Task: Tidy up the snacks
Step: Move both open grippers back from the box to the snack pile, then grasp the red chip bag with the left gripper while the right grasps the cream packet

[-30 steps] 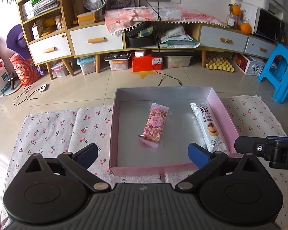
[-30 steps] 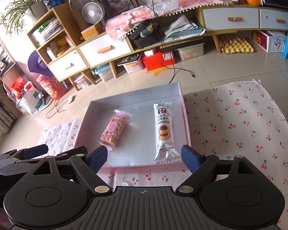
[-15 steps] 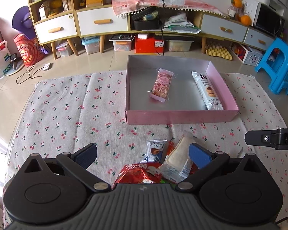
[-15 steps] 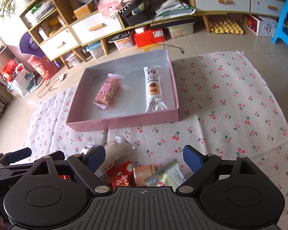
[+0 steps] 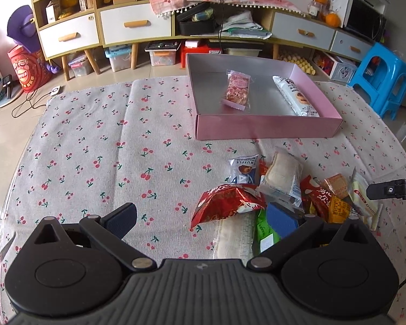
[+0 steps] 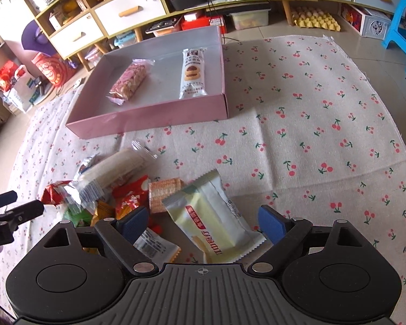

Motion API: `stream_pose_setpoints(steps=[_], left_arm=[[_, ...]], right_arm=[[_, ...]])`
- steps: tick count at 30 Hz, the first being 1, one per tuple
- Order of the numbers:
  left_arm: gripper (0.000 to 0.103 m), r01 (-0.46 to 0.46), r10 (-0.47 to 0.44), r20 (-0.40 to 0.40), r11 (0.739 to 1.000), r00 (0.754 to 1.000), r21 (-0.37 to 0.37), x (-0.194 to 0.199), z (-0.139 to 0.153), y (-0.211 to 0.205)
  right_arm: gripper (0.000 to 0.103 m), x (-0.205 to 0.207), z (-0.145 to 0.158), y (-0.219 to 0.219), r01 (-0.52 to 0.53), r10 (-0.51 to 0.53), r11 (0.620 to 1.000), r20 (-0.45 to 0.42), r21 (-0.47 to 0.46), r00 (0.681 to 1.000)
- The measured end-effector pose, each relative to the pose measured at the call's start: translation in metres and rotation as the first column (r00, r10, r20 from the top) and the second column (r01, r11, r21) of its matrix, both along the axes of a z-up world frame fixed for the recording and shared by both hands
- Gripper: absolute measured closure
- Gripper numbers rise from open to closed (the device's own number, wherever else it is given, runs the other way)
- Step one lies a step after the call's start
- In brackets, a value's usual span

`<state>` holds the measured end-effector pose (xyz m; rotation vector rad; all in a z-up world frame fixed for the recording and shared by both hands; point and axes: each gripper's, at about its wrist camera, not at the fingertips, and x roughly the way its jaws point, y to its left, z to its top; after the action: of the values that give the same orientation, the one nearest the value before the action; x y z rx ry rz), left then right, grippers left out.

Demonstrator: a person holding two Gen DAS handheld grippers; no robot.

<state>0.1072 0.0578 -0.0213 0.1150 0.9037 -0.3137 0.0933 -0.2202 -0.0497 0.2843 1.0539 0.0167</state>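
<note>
Right gripper (image 6: 201, 223) hangs low over the near part of the cherry-print cloth (image 6: 311, 135) with its jaws spread wide and nothing held, its two blue pads either side of a pale yellow-and-white packet (image 6: 216, 219) that lies flat at the right end of the snack pile (image 5: 278, 189). Left gripper (image 5: 200, 219) is likewise spread and empty, hovering over the left end of the same heap, its right pad just above a green wrapper beside a crumpled red bag (image 5: 224, 204). Toward the far edge of the cloth sits the pink box (image 6: 149, 120), already holding a pink nut bar (image 6: 128, 81) near its middle and a white cake roll (image 6: 193, 73) along its right wall. The step in hand looks like picking the next snack, and the yellow-and-white packet seems the natural choice: it lies on top, clear of its neighbours on the right side. To do it well, I would lower straight down so the pads meet the packet across its narrow width, not its crimped ends, and close gently, since the film is slippery and the cake inside probably soft. Lift cleanly before travelling, or the waffle biscuit (image 6: 165, 192) touching its far corner may drag along. Setting it in the free floor between bar and roll, parallel to them, would keep the box tidy.
</note>
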Motion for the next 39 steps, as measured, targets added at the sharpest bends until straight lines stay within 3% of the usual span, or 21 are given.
stream_pose_setpoints(steps=[4,11,18,32,39], left_arm=[[0.001,0.104,-0.105,0.038,0.994,0.994,0.014,-0.006,-0.007,-0.002],[0.013,0.254,-0.271,0.112,0.957,0.956,0.143,-0.012,-0.025,-0.015],[0.026,0.258,-0.269,0.105,0.96,0.957,0.109,-0.003,-0.029,-0.013],[0.055,0.254,-0.26,0.102,0.965,0.96,0.071,-0.003,-0.029,-0.019],[0.064,0.219,-0.224,0.085,0.974,0.971,0.058,0.0,-0.024,-0.018]], right_arm=[[0.013,-0.004,-0.008,-0.004,-0.013,0.013,1.0,-0.012,-0.021,1.0],[0.013,-0.012,-0.022,0.004,-0.125,0.121,0.986,-0.034,-0.113,0.992],[0.013,-0.014,-0.035,0.008,-0.168,0.161,0.97,-0.056,-0.176,0.985],[0.013,-0.009,-0.039,0.012,-0.202,0.213,0.956,0.026,-0.213,0.977],[0.024,-0.009,-0.037,0.013,-0.208,0.223,0.954,0.046,-0.215,0.974]])
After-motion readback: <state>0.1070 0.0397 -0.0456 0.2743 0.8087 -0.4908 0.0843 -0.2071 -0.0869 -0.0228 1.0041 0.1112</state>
